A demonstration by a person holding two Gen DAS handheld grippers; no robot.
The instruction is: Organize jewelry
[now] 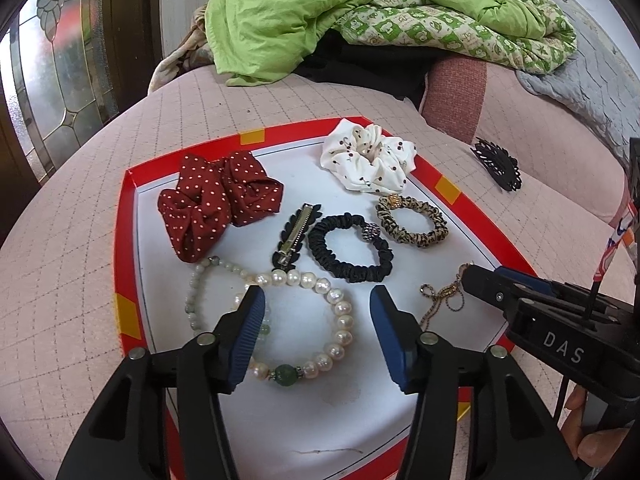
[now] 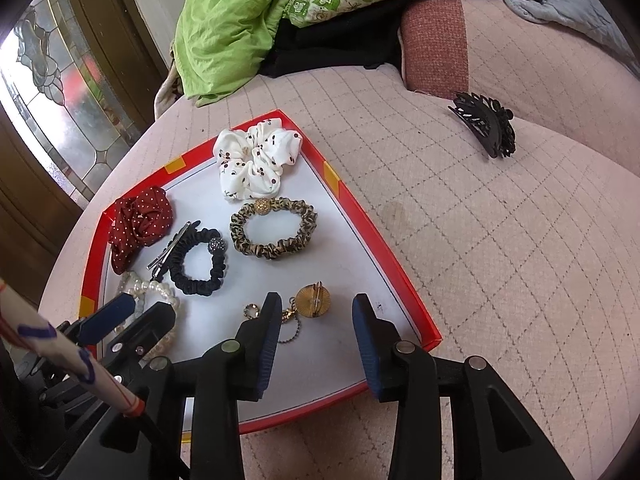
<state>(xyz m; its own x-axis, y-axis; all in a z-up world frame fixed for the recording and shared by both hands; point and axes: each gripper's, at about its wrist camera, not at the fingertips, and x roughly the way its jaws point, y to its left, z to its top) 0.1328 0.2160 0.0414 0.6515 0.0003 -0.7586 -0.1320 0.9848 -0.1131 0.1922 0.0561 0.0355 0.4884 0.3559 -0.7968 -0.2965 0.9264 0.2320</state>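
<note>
Your red-rimmed tray [image 2: 404, 292] already holds the pearl bracelet [image 1: 340, 320], gold brooch [image 2: 310, 300] and hair ties, both claws, left [image 1: 318, 332] and right [image 2: 316, 340], spread empty above it, while the black hair claw clip [image 2: 486, 126] still lies far right on the bed.

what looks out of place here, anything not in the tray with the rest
The black claw clip lies alone on the pink quilted cover, outside the red-rimmed tray that holds the scrunchies, bracelets and gold brooch. Also, the pearl bracelet overlaps the jade bead bracelet rather than lying apart.
</note>
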